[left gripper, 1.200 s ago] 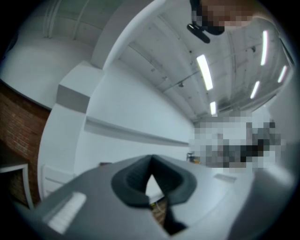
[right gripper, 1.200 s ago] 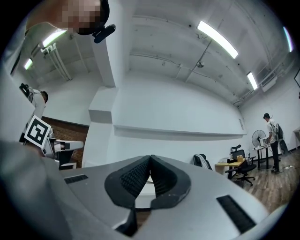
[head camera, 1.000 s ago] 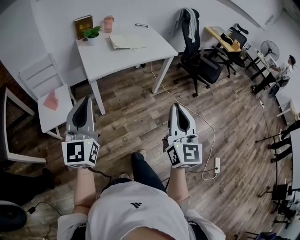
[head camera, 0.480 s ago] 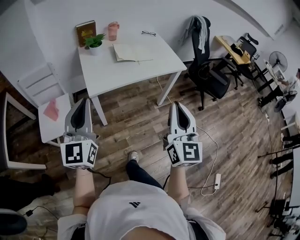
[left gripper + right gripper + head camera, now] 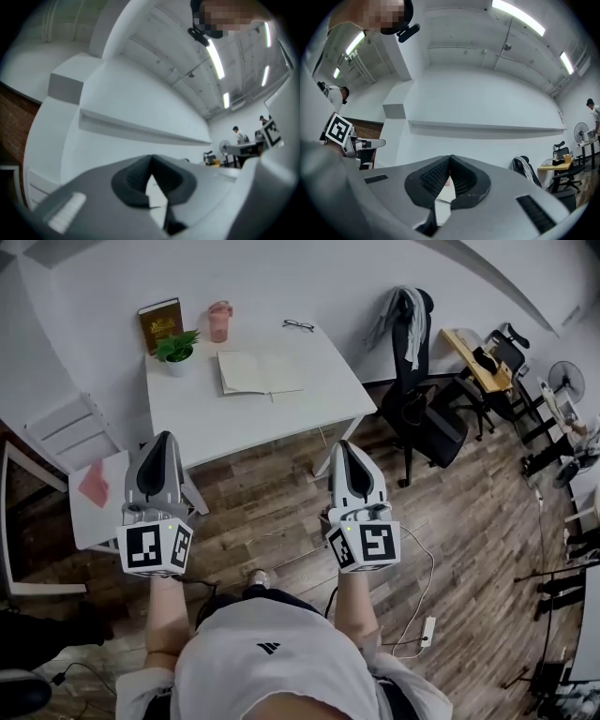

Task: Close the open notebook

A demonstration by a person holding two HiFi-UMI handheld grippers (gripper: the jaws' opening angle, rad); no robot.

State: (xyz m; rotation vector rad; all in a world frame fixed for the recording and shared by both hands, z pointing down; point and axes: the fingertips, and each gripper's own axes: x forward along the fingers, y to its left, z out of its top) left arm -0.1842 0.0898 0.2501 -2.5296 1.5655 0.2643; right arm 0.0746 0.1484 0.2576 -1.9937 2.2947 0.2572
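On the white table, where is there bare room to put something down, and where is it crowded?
The table is bare across its whole near half, from the open notebook to the front edge, and along the right side in front of the glasses. The back left corner is crowded: brown book, potted plant, pink cup.

the table [image 5: 234, 423] is white, the notebook [image 5: 258, 373] cream, the cup [image 5: 219, 322] pink — the floor [image 5: 272, 493] brown wood-grain.

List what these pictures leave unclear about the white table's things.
Head view: any writing in the open cream paper notebook, too small.
Head view: title on the brown hardcover book, too small.
Gripper views: white table mostly hidden behind the left gripper and right gripper bodies.
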